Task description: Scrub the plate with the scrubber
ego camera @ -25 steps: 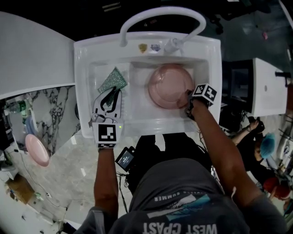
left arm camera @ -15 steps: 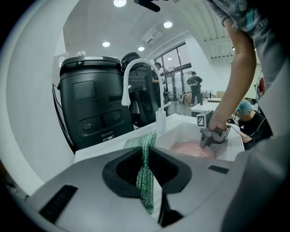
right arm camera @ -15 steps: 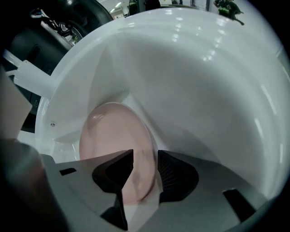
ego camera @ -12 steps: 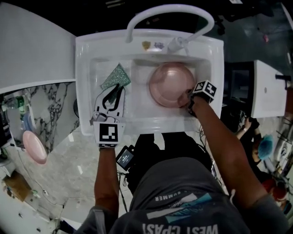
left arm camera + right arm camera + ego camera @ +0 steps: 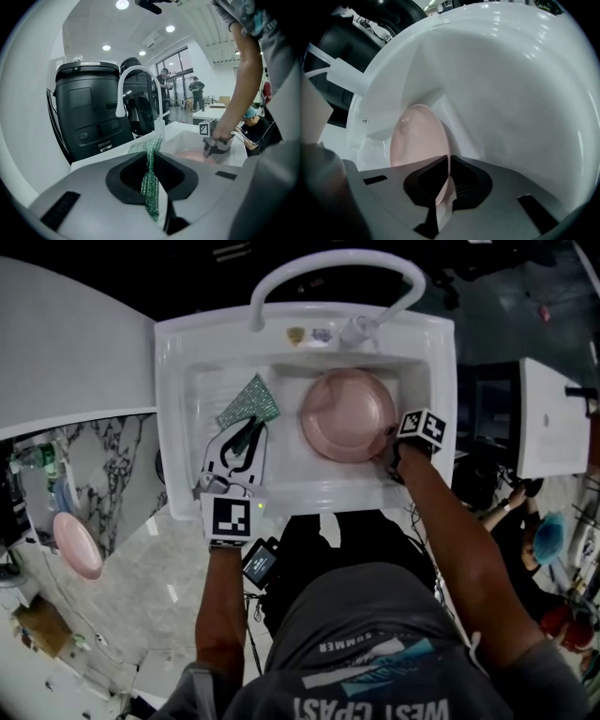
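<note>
A pink plate (image 5: 348, 414) lies in the white sink basin (image 5: 417, 381). My right gripper (image 5: 391, 448) stands at the plate's near right rim; its jaws have just been closing and now pinch the plate's rim (image 5: 446, 164). The plate (image 5: 417, 140) stretches away from the jaws in the right gripper view. My left gripper (image 5: 246, 432) hovers over the sink's left part, shut on a green glittery scrubber (image 5: 250, 401). In the left gripper view the scrubber (image 5: 150, 185) hangs pinched between the jaws, and the right gripper (image 5: 213, 145) shows at the plate (image 5: 193, 155).
A curved white tap (image 5: 328, 273) arches over the back of the sink. A second pink plate (image 5: 77, 546) sits low on the left. A white counter (image 5: 75, 343) borders the sink on the left. People stand in the background of the left gripper view.
My right gripper has shut on the plate's rim. My left gripper has drifted right and slightly away with the scrubber.
</note>
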{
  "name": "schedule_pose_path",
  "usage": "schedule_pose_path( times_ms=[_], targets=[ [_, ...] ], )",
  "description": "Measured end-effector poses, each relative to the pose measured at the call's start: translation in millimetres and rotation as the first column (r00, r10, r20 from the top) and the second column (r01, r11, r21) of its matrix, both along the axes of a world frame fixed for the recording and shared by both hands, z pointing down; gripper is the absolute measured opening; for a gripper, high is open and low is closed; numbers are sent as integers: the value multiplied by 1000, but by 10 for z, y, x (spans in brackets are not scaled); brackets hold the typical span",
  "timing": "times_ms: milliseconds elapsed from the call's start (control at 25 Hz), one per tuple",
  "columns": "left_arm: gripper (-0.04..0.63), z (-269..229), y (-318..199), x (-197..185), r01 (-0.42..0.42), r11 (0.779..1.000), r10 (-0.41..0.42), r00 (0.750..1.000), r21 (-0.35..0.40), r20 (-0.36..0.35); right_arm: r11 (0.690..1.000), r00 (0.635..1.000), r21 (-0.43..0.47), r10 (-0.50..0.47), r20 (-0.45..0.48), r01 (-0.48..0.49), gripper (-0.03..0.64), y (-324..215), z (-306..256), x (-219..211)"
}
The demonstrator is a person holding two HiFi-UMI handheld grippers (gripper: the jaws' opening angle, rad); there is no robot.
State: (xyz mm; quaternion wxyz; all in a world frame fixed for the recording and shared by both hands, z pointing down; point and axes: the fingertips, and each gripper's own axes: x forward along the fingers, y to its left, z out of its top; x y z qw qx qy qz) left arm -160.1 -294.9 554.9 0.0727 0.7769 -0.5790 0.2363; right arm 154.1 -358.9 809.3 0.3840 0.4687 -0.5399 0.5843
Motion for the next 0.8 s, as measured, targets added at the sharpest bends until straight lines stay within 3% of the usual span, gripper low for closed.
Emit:
schedule_pose_path(
  times_ms=[320,800],
  targets=[
    [49,-213,-14,227,-51,999,51,999,13,6,995,990,102,-6,139,-9,38,-1,-420,-205],
    [49,-570,69,679,-162,986,161,986,40,30,954,958,295,-126,257,47,38,27,-1290,-401]
  ],
)
